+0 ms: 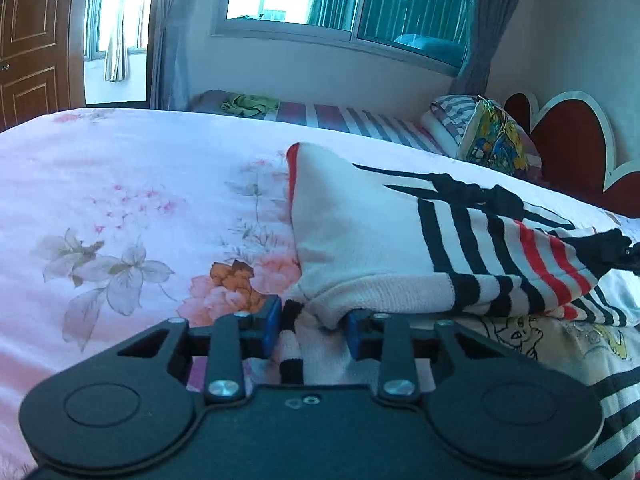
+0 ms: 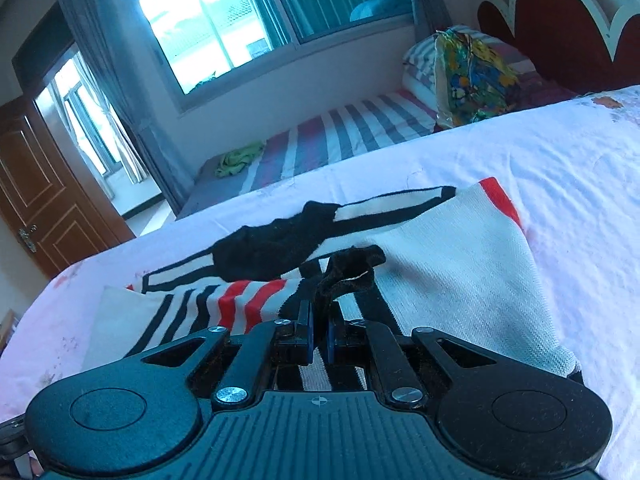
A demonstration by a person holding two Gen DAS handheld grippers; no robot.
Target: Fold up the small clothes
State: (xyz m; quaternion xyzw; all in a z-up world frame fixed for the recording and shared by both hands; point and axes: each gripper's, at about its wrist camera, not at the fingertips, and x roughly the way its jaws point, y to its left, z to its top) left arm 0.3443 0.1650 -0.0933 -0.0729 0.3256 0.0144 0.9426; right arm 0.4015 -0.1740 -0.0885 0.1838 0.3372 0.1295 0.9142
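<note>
A white knitted sweater (image 1: 360, 232) with black and red stripes lies bunched on the pink floral bedsheet (image 1: 120, 200). My left gripper (image 1: 312, 322) is at its near edge. A fold of white and black-striped knit fills the gap between the blue pads (image 1: 273, 322), so it is shut on that edge. In the right wrist view the same sweater (image 2: 460, 264) spreads ahead and to the right. My right gripper (image 2: 320, 334) is shut on a black strip of the sweater (image 2: 348, 272), which rises in a crumpled tuft from between the nearly touching pads.
A cartoon-print cloth (image 1: 520, 332) lies under the sweater at the right. Beyond the bed are a striped mattress (image 2: 340, 136) with a green cloth (image 2: 236, 160), stacked pillows and a colourful bag (image 2: 472, 76), a red heart headboard (image 2: 560, 20), a window and a brown door (image 1: 32, 40).
</note>
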